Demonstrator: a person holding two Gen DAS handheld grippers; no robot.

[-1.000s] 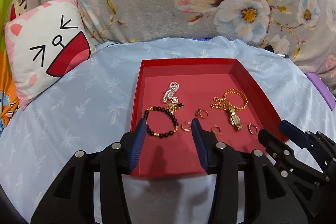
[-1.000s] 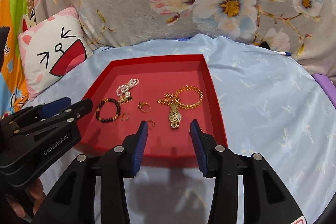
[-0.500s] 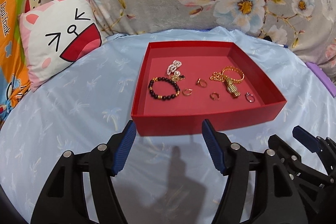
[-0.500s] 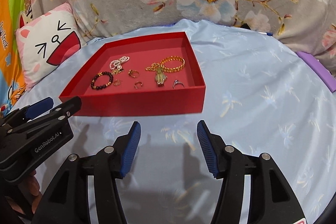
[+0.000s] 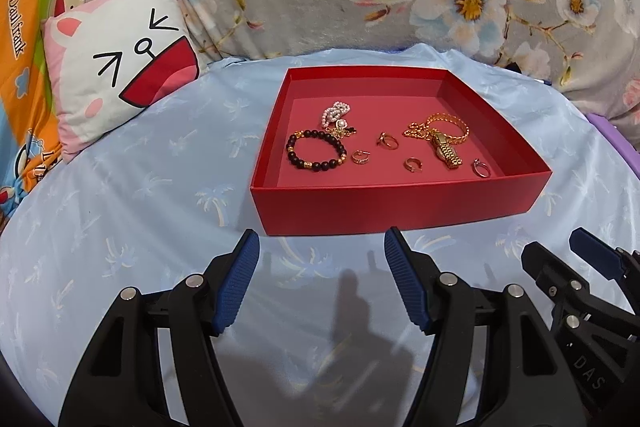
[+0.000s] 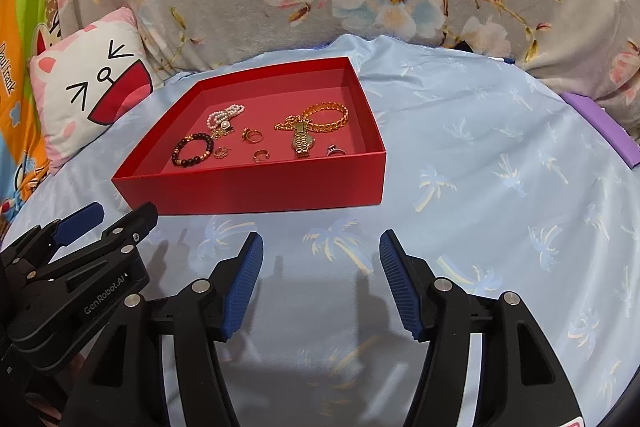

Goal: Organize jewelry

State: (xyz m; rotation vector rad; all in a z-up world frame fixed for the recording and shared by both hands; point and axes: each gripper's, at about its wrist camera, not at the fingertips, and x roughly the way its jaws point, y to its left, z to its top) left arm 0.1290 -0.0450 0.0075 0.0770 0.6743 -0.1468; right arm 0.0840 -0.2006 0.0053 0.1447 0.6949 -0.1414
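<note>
While both grippers hang short of the box, nothing is between their fingers: the left gripper is spread wide and empty at lower centre of its view, and the right gripper is likewise spread and empty in its own.

All the jewelry lies inside the box, above the fingertips in both frames. In the left view, from left to right, sit the bead bracelet with the pearl piece just above it, three small rings across the middle, the gold watch touching the gold chain, and one ring at the right. The watch's long axis runs roughly toward the camera.

Judging by the views, the left gripper is nearer the bracelet, and the right gripper, seen at lower right of the left view, is nearer the watch.
</note>
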